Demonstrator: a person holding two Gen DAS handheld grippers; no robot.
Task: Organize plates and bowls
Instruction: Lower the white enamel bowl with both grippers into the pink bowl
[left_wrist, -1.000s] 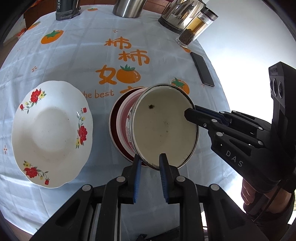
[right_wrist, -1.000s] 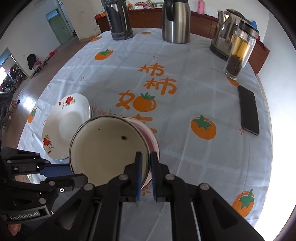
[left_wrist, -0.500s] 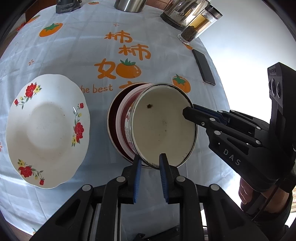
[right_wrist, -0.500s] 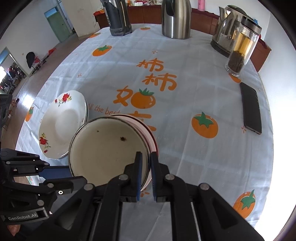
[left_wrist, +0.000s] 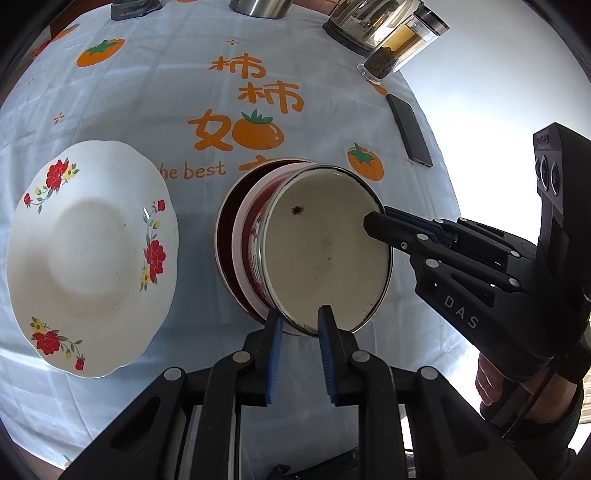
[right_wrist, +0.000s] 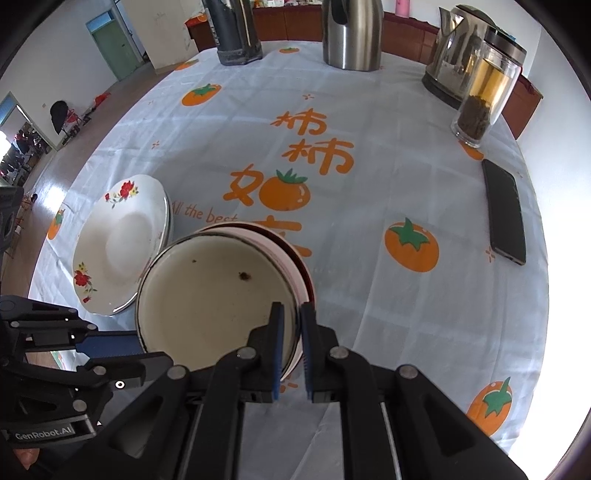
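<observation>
A cream-lined enamel bowl (left_wrist: 325, 251) with a red-patterned outside hangs tilted over a larger bowl (left_wrist: 225, 236) with a dark red inside. My left gripper (left_wrist: 300, 314) is shut on its near rim, one finger inside and one outside. My right gripper (right_wrist: 291, 312) is shut on the bowl (right_wrist: 214, 295) at the rim's right side, and it also shows in the left wrist view as right gripper (left_wrist: 376, 225). To the left lies a white floral plate (left_wrist: 92, 258); in the right wrist view this plate (right_wrist: 118, 243) has more rims showing under it.
A black phone (right_wrist: 504, 210) lies near the table's right edge. At the back stand a glass tea bottle (right_wrist: 484, 96), a kettle (right_wrist: 447, 62), a steel flask (right_wrist: 351, 33) and a dark flask (right_wrist: 236, 33). A hand (left_wrist: 487, 384) holds the right gripper.
</observation>
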